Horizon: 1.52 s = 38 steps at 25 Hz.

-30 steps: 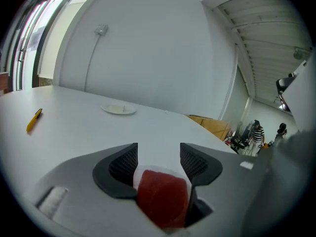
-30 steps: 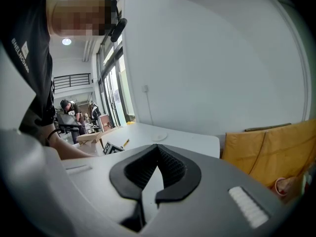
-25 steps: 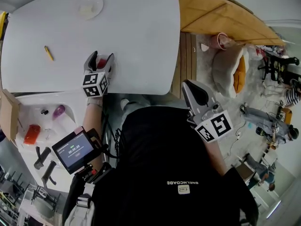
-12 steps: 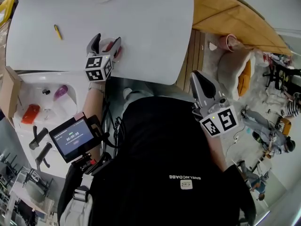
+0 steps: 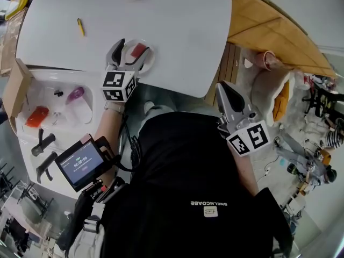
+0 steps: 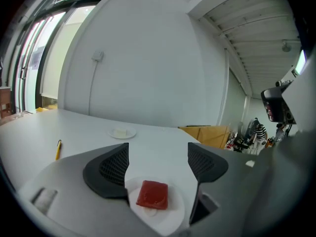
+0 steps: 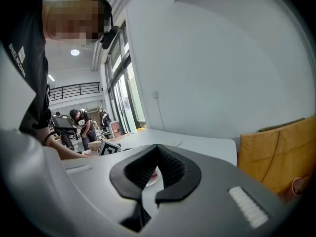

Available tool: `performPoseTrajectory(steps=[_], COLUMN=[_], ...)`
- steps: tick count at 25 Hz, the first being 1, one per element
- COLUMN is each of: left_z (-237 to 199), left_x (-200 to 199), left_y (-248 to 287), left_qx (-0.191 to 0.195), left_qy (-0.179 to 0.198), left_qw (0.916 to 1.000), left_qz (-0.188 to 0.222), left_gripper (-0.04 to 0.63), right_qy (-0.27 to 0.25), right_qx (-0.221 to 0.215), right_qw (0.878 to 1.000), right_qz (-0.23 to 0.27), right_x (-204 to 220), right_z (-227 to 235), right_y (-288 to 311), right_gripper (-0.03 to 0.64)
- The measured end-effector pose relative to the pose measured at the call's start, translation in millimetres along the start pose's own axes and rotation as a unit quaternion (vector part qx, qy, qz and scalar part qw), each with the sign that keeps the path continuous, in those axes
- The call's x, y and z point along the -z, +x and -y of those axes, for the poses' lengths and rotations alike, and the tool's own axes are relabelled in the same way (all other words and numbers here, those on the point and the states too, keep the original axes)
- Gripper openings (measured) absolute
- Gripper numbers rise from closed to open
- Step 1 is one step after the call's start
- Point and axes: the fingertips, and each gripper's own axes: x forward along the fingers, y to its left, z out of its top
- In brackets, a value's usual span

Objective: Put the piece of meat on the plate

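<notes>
**Jaws wide, meat down on the plate**

Found the jaws of the left gripper (image 6: 158,154) spread wide and pressing on nothing, hanging above the near edge of the tabletop (image 5: 177,26). Saw the piece of meat (image 6: 152,195), a red squarish slab, lying flat on the small white plate (image 6: 175,217) below and between them, touched by neither jaw. Found the jaws of the right gripper (image 7: 156,148) tips together and empty, held well apart from the plate, off the tabletop's edge. Judged the task as good as done. Judged the meat light, soft and likely a little slick: would give under a hard squeeze and might slide on smooth pads. Reckoned the best hold, were one needed, across two opposite straight sides near the middle, jaws low and pressure gentle, without dragging the light plate along.
</notes>
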Motion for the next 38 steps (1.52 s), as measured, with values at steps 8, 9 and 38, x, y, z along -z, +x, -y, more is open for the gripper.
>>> performPoseTrajectory(steps=[8, 9, 38], left_z=[22.8, 24.5, 52.2], left_x=[-43.5, -47.2, -95.9], left_y=[-46.0, -52.8, -258.2], left_qx=[-0.013, -0.014, 0.010], left_qy=[-0.011, -0.014, -0.043], left_qw=[0.9987, 0.9983, 0.9873], left_qz=[0.049, 0.055, 0.153], left_gripper=[0.329, 0.322, 0.018], right_qy=[-0.010, -0.007, -0.030], right_qx=[-0.030, -0.037, -0.204], right_qw=[0.999, 0.999, 0.978], right_qz=[0.025, 0.026, 0.023], right_x=[-16.7, -17.4, -6.8], right_z=[-15.1, -19.4, -199.3], right_y=[8.6, 12.0, 58.9], right_gripper=[0.005, 0.005, 0.005])
